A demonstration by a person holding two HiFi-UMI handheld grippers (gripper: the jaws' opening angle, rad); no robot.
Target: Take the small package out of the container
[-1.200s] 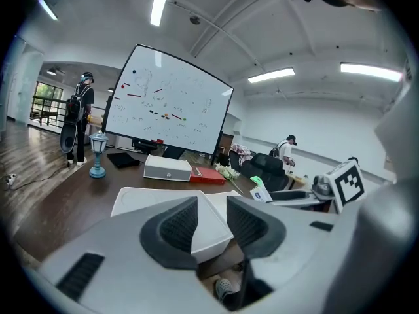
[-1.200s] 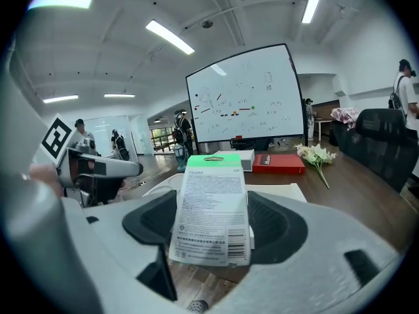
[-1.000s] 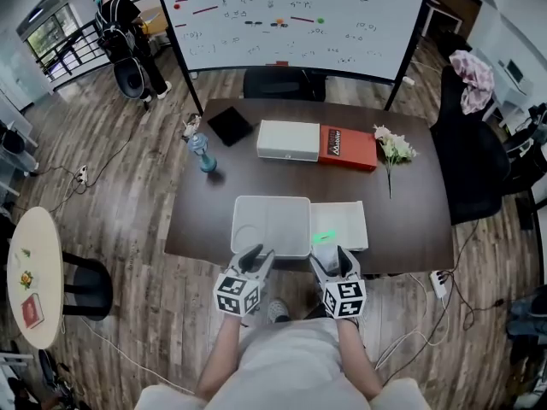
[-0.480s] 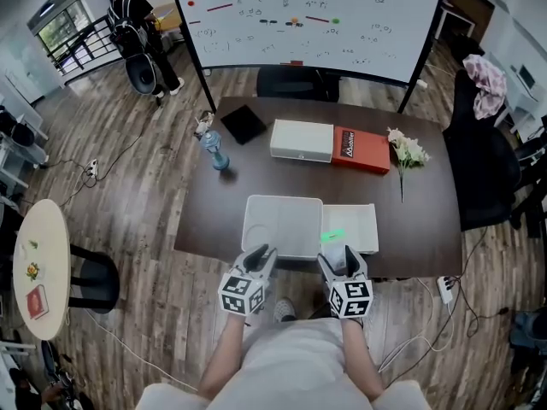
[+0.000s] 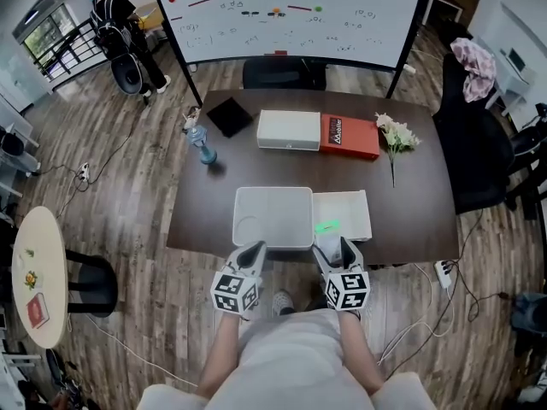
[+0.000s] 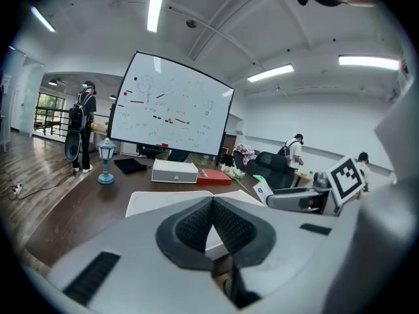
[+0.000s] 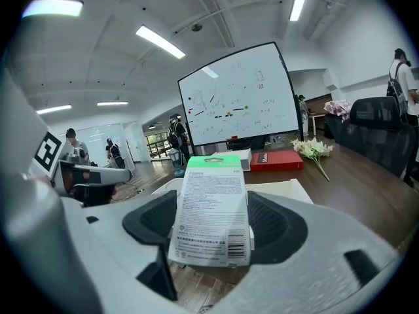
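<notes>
A white open container sits at the table's near edge, its lid lying flat to its right. My right gripper is shut on the small package, a white card with a green top. In the right gripper view the package stands upright, pinched between the pads of that gripper. My left gripper hovers at the container's near rim. Its jaws have just been closing and now meet with nothing between them, as the left gripper view shows.
Farther back on the dark table lie a white box, a red box, white flowers, a blue lamp and a black pad. A whiteboard stands behind. A round side table is at the left.
The left gripper's jaws have gone from apart to closed together. Both grippers stay at the table's near edge, the right one still holding the package.
</notes>
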